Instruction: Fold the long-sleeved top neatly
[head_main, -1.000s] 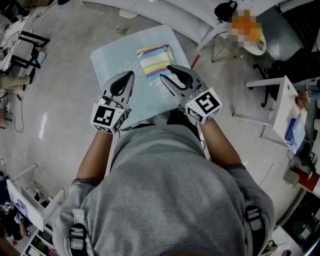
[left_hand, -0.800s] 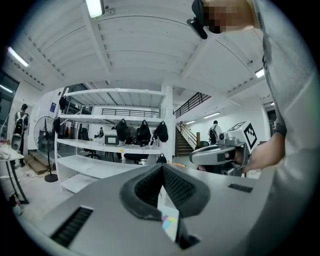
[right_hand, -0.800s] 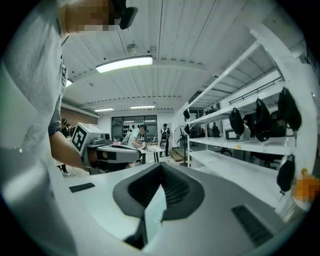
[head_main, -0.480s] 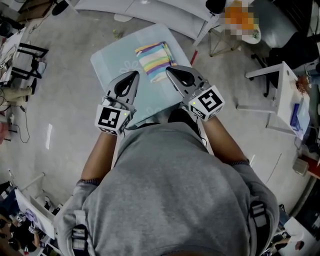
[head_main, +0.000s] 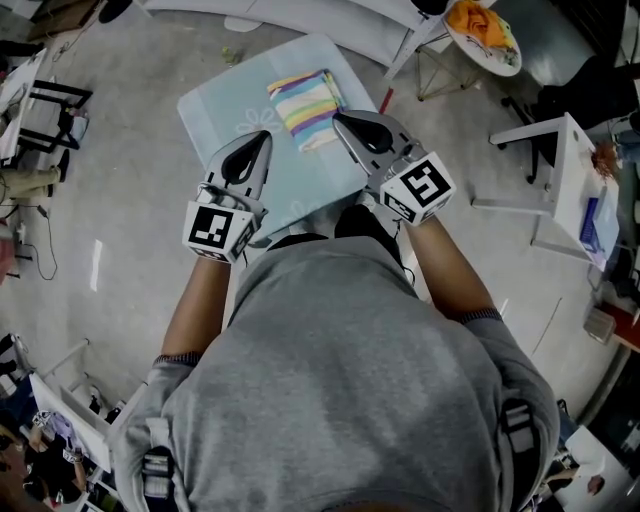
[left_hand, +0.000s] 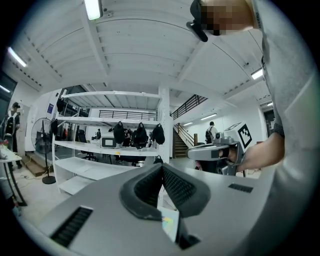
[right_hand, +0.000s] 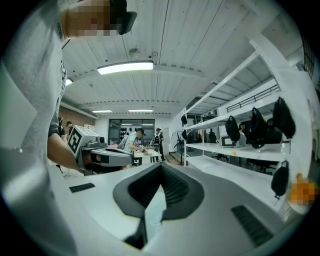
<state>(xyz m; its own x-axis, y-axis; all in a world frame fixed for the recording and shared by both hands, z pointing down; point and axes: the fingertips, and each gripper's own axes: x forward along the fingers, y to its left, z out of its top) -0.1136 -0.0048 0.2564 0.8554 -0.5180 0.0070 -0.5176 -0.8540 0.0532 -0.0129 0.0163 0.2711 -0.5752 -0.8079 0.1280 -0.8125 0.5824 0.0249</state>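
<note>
Your right gripper (head_main: 340, 120) now has its jaws together on nothing, where a second ago they stood apart; your left gripper (head_main: 262, 138) is shut and empty too. The striped top (head_main: 305, 100) lies folded toward the worktop's (head_main: 215, 110) far edge, seemingly finished

Grey concrete floor (head_main: 120, 170) all round the pale blue bench (head_main: 215, 110), and a white table (head_main: 562, 190) off to the right. Looking up now: white boarded ceiling (left_hand: 135, 55), strip lights (right_hand: 125, 67) glowing. There's a white shelving rack (left_hand: 100, 150) across the hall (black bags (left_hand: 140, 134) hanging on it), a standing fan (left_hand: 42, 137) at its left end and a staircase (left_hand: 181, 144) behind.
</note>
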